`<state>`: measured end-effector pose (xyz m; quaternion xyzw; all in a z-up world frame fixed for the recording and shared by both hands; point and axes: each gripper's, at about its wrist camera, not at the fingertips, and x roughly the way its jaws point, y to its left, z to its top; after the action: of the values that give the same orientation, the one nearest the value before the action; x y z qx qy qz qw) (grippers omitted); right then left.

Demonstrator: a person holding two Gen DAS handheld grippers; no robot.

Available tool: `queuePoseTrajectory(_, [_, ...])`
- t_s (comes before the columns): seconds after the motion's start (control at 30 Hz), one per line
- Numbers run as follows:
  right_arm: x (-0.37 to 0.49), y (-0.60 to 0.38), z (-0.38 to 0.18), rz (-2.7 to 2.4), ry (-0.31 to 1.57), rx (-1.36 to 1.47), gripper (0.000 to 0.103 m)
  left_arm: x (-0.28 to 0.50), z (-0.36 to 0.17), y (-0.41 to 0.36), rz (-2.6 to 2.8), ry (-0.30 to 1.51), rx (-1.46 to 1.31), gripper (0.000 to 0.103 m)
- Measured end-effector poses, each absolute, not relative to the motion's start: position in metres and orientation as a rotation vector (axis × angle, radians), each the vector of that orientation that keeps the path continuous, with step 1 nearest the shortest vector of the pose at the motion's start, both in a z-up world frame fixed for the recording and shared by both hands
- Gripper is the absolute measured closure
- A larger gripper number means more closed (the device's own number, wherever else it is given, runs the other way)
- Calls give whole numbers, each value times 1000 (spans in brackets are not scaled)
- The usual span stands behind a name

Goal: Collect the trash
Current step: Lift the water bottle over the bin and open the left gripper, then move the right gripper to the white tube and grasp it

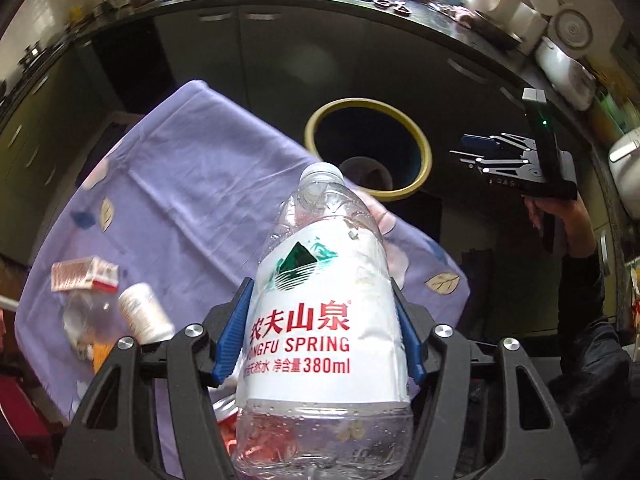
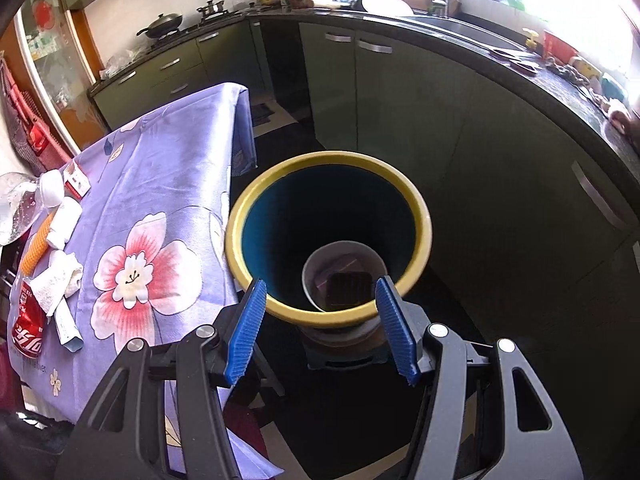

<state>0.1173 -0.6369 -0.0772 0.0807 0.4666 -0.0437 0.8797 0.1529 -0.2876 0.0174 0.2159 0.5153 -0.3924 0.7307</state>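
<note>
Clear water bottle pinched in the left claw, right claw spread and empty above the bin.

Left claw (image 1: 324, 336) clamped on the labelled belly of the water bottle (image 1: 320, 320), capless neck pointing away, held over the purple flowered cloth on the table (image 1: 192, 184). Right claw (image 2: 320, 328) gaping over the yellow-rimmed bin (image 2: 328, 236), beside the table's edge, a white cup (image 2: 344, 276) lying at its bottom. Left on the cloth: red can (image 2: 28, 328), crumpled tissue (image 2: 56, 284), cigarette pack (image 1: 84, 274).
</note>
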Motion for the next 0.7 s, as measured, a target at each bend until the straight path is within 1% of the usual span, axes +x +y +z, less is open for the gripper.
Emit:
queuePoseTrajectory(0.23, [85,-670,-88,-147,972,240,46,185,-22,-410,-986,1167,527,42])
queuePoseTrajectory(0.43, [71,-684,-104,-175,1001,302,45,218,-58,-482,-1013,1171,523,42])
queuePoseTrajectory(0.5, [67,-686,-108,-182,1009,319,45,227,-66,-495,-1006,1168,504,35])
queuePoseTrajectory(0.53, [64,-687,-109,-181,1010,326,44,232,-68,-497,-1005,1169,493,29])
queuePoseTrajectory(0.6, [61,-687,-110,-182,1013,328,44,236,-66,-494,-1001,1170,462,28])
queuePoseTrajectory(0.7, [58,-684,-110,-172,1008,333,44,234,-54,-469,-1008,1163,430,28])
